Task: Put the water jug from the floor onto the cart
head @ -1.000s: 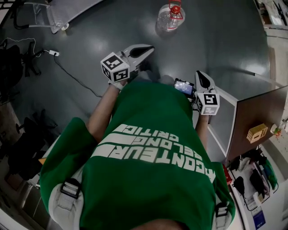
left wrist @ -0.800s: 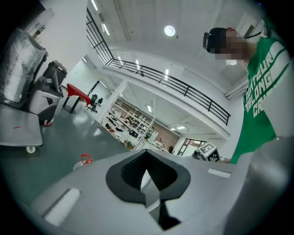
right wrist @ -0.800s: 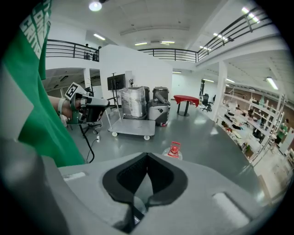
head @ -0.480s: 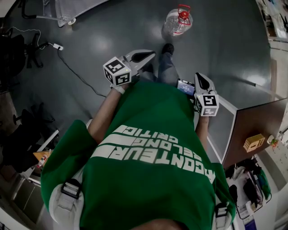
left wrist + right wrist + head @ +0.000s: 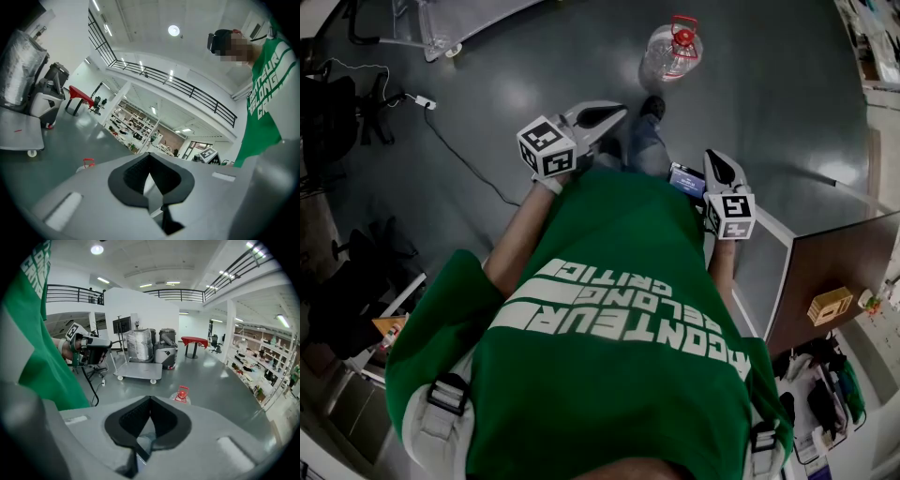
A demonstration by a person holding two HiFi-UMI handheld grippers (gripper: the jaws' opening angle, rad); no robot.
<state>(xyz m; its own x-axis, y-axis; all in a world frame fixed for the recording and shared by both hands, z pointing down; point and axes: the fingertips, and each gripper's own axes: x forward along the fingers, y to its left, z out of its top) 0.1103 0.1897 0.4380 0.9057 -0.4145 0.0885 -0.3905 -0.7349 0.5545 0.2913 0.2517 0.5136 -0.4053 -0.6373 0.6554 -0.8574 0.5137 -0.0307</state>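
Water jug [image 5: 670, 54] stands on the floor [image 5: 769, 112], far ahead of the person and well apart from both grippers. Left gripper [image 5: 617, 110] and right gripper [image 5: 716, 156]: jaws together, nothing between them. Risk: a pinch on the slim red handle [image 5: 683, 22] alone could let the jug swing or slip during the lift to the cart [image 5: 138, 371]. Jug orientation: upright, long axis vertical, red cap uppermost.
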